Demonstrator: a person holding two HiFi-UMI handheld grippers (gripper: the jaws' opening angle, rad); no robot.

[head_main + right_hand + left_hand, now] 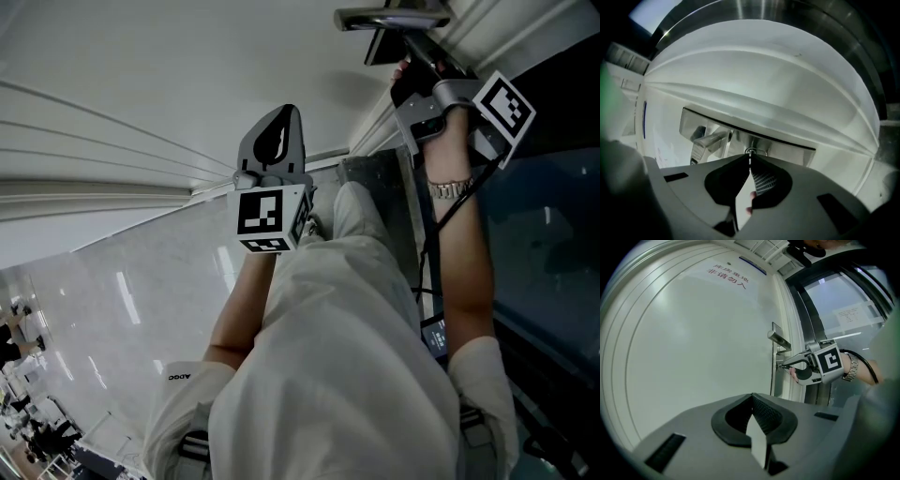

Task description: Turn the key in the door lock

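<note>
Right gripper view looks straight along the right gripper, its 2 jaws pinched nearly together on the thin key seated in the lock, just below the handle on the door. Key and gripper lie on 1 level line running straight into the door, so the turn should need only a roll about that line. Left gripper, jaws together and empty, hangs well away from the handle.

White door carries a steel lock plate with a lever handle
</note>
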